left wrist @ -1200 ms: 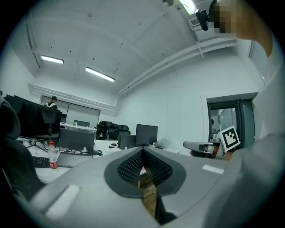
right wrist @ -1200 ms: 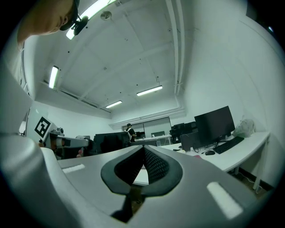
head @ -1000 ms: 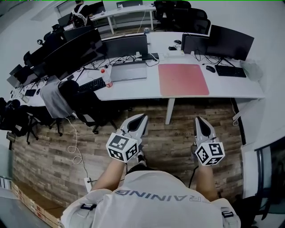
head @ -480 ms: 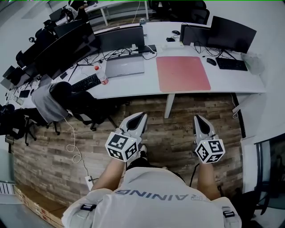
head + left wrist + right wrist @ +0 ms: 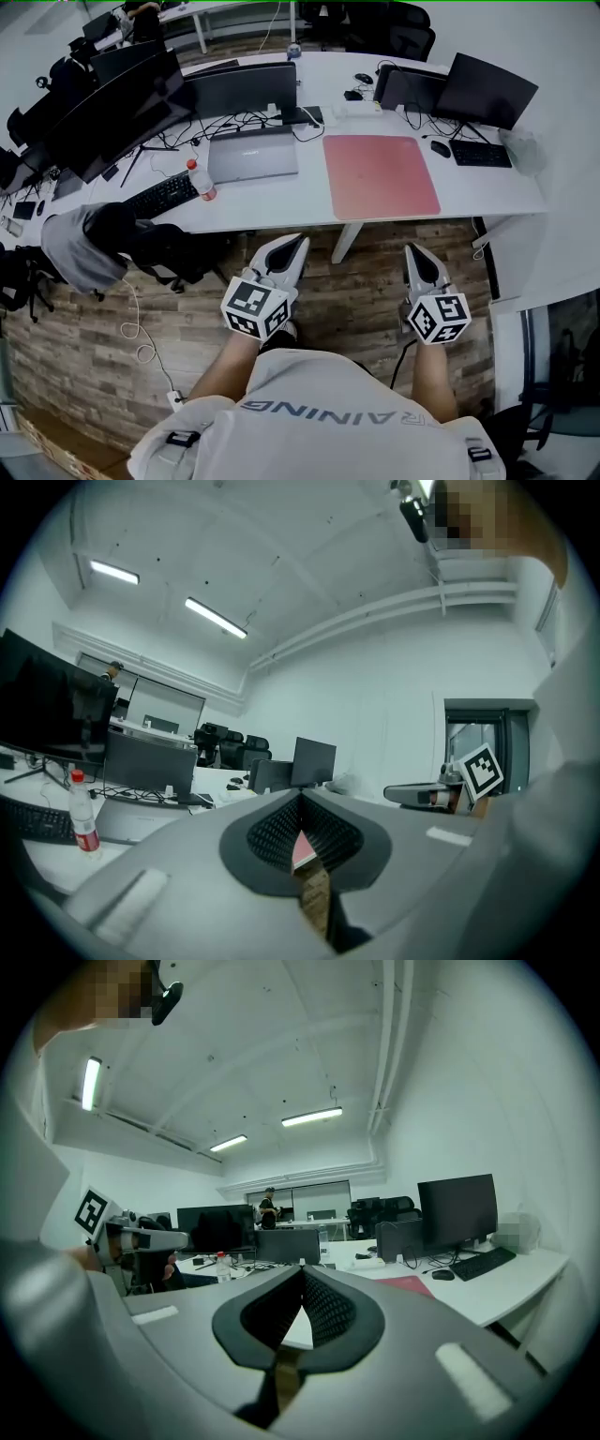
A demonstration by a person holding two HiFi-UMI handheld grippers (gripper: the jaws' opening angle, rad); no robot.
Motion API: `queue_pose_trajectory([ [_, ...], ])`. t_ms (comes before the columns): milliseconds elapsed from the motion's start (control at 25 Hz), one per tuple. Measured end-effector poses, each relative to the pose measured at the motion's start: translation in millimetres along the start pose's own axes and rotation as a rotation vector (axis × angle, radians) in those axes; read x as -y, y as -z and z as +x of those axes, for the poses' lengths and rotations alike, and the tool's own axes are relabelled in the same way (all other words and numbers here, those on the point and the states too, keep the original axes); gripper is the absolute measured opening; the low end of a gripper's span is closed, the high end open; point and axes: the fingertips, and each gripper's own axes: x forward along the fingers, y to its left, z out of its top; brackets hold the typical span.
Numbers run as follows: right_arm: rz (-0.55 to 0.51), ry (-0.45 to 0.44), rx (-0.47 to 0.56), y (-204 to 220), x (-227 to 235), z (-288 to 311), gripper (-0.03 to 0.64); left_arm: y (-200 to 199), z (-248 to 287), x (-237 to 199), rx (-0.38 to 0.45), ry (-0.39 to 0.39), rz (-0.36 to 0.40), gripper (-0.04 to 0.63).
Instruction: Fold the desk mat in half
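Note:
A pink desk mat (image 5: 381, 174) lies flat and unfolded on the white desk (image 5: 469, 192), between a grey laptop and a black keyboard. A sliver of the pink mat (image 5: 302, 850) shows through the left jaws, and its edge (image 5: 412, 1284) shows in the right gripper view. My left gripper (image 5: 297, 247) hangs over the wooden floor short of the desk's front edge, jaws together and empty. To its right, my right gripper (image 5: 414, 251) is held level with it, also shut on nothing. Both tips point toward the desk.
A closed grey laptop (image 5: 251, 155), a red-capped bottle (image 5: 200, 179) and a black keyboard (image 5: 161, 195) lie left of the mat. Monitors (image 5: 483, 89), a mouse (image 5: 440, 147) and a second keyboard (image 5: 480, 154) stand to its right. An office chair with a grey garment (image 5: 103, 239) stands at the left.
The desk and mat have slid nearer and lower in the head view as the person steps toward them. Both grippers keep their pose and stay shut.

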Motion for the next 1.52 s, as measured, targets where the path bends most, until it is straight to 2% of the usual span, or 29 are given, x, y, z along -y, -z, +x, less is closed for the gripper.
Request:
queue_pose_trajectory([
  [160, -0.008, 0.017, -0.007, -7.7, -13.9, 34.8, 0.012, -0.9, 9.0, -27.8, -0.017, 0.030, 0.026, 0.000],
  [280, -0.011, 0.015, -0.014, -6.2, -27.2, 59.1, 0.012, 7.4, 12.5, -48.9, -0.040, 0.051, 0.007, -0.001],
  [400, -0.021, 0.010, -0.065, 9.4, -33.8, 79.1, 0.012, 15.6, 18.4, -68.8, -0.057, 0.042, -0.031, 0.000],
  [720, -0.004, 0.003, -0.081, 13.9, -17.8, 118.2, 0.012, 9.5, 44.6, -96.7, -0.057, 0.027, -0.040, -0.002],
  [960, 0.006, -0.003, -0.101, 22.6, 24.3, 143.6, 0.012, 19.5, 93.8, -101.4, -0.087, 0.012, -0.057, -0.001],
  [1080, 0.031, -0.003, -0.115, 23.6, 59.4, 158.6, 0.012, 12.6, 125.9, -97.8, -0.087, 0.011, -0.031, 0.000],
  [1320, 0.092, -0.086, -0.151, 28.1, 116.2, 198.0, 0.012, 12.9, 182.5, -101.2, -0.117, -0.095, -0.056, 0.000],
  [1520, 0.138, -0.166, -0.244, 51.4, 161.8, 236.3, 0.012, 26.0, 219.0, -96.4, -0.154, -0.188, -0.075, 0.000],
])
